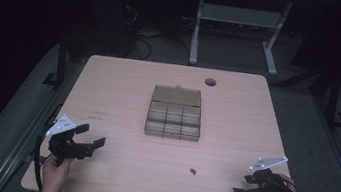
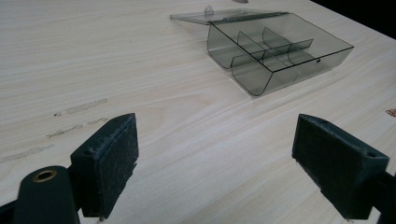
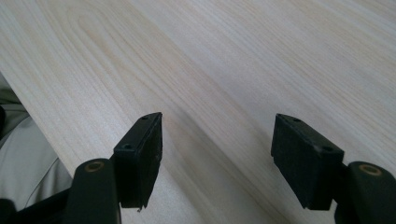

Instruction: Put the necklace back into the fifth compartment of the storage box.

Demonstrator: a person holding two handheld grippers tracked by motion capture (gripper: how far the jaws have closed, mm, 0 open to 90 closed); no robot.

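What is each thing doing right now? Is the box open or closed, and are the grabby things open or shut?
Clear plastic compartment box: open, lid flipped back flat on the table, compartments look empty.
Left gripper: open, fingers wide apart, holding nothing.
Right gripper: open, fingers wide apart, holding nothing.
Small brown piece: lying loose on the table, apart from the box and both grippers.

a pale wood bench (image 1: 124, 84) carries a smoky clear compartment box (image 2: 280, 53) ahead and to the right of the left jaws, well apart from them, its lid (image 1: 177, 95) folded open flat behind it. a small brown scrap (image 1: 193, 171) lies on the wood between the two sets of jaws. a round grommet hole (image 1: 210, 82) sits beyond the box.
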